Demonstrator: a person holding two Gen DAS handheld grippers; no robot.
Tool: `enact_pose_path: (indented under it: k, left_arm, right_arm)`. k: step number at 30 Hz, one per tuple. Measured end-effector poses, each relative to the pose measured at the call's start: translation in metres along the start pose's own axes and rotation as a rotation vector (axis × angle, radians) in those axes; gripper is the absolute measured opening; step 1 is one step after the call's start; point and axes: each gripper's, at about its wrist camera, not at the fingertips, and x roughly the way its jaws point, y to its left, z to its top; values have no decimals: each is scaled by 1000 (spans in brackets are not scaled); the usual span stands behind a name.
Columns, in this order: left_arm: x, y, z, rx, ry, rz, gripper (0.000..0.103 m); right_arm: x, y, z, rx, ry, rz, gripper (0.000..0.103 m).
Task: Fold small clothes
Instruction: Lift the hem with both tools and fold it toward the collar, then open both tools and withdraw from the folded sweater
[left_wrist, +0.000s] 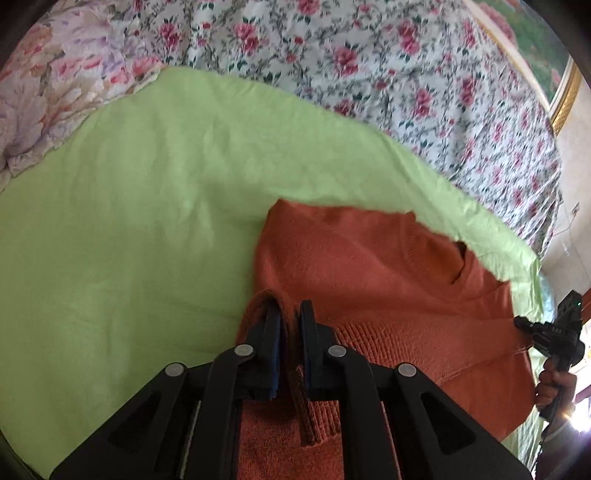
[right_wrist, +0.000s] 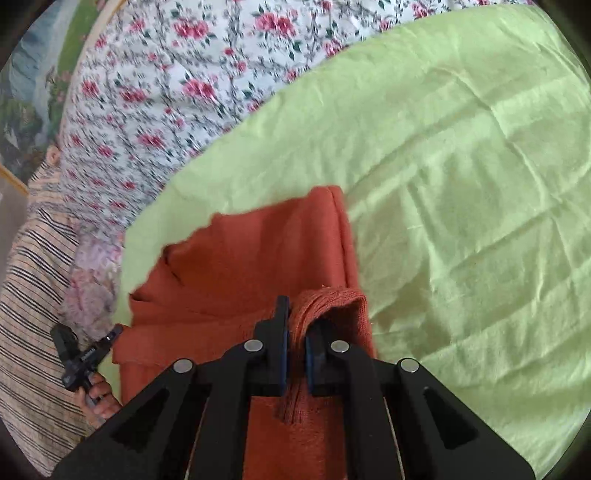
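Observation:
A rust-orange knit sweater (left_wrist: 376, 273) hangs over a light green sheet (left_wrist: 140, 206). My left gripper (left_wrist: 290, 317) is shut on the sweater's ribbed hem at one corner. My right gripper (right_wrist: 295, 314) is shut on the ribbed hem at the other corner of the sweater (right_wrist: 243, 266). The neck end of the sweater lies farthest from both grippers, toward the green sheet (right_wrist: 461, 177). The right gripper shows in the left wrist view (left_wrist: 524, 325) at the sweater's far edge; the left gripper shows in the right wrist view (right_wrist: 114, 330).
A floral bedspread (left_wrist: 369, 55) covers the bed beyond the green sheet. A pale floral pillow (left_wrist: 48, 96) lies at the left. A framed picture (left_wrist: 535, 48) hangs on the wall. A striped cloth (right_wrist: 33, 295) lies at the left of the right wrist view.

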Motion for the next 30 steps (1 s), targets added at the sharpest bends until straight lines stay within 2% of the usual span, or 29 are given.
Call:
enact_pose_path:
  k: [2, 4, 7, 8, 10, 12, 15, 17, 19, 21, 22, 23, 26, 30]
  left_arm:
    - [-7, -2, -8, 0, 11, -8, 19]
    - [-24, -10, -21, 19, 7, -42, 27]
    - [-43, -42, -52, 113, 20, -104, 41]
    - [-42, -56, -63, 152, 41, -127, 42]
    - [-31, -83, -77, 219, 102, -166, 42]
    - [-13, -102, -85, 276, 151, -159, 42]
    - [11, -112, -73, 328, 180, -100, 41]
    - [23, -108, -49, 335, 188, -73, 39]
    - [32, -101, -19, 339, 172, -19, 37]
    - [39, -91, 14, 305, 127, 60, 37]
    - [38, -82, 32, 266, 90, 119, 41]
    - [33, -74, 46, 222, 62, 141, 42]
    - [11, -49, 60, 86, 10, 81, 48]
    - [-20, -37, 24, 31, -14, 41, 50]
  right_arm:
    - [-3, -8, -4, 46, 7, 20, 12]
    - [-23, -13, -14, 75, -34, 12, 25]
    - [-57, 4, -40, -62, -128, 2, 27]
    - [-61, 20, -51, -131, -105, 38, 27]
    - [-48, 48, -66, -252, 14, 75, 27]
    - [-17, 79, -85, -414, 145, 38, 27]
    - [16, 94, -89, -527, 222, -79, 26]
    - [25, 92, -70, -516, 220, -123, 23]
    - [30, 92, -43, -504, 184, -217, 21]
    - [27, 89, -10, -465, 93, -297, 21]
    - [20, 86, 8, -422, 21, -363, 24]
    - [10, 79, 25, -353, -44, -380, 24]
    - [-13, 67, 36, -220, -99, -299, 24]
    - [-32, 75, 6, -219, -94, -230, 24]
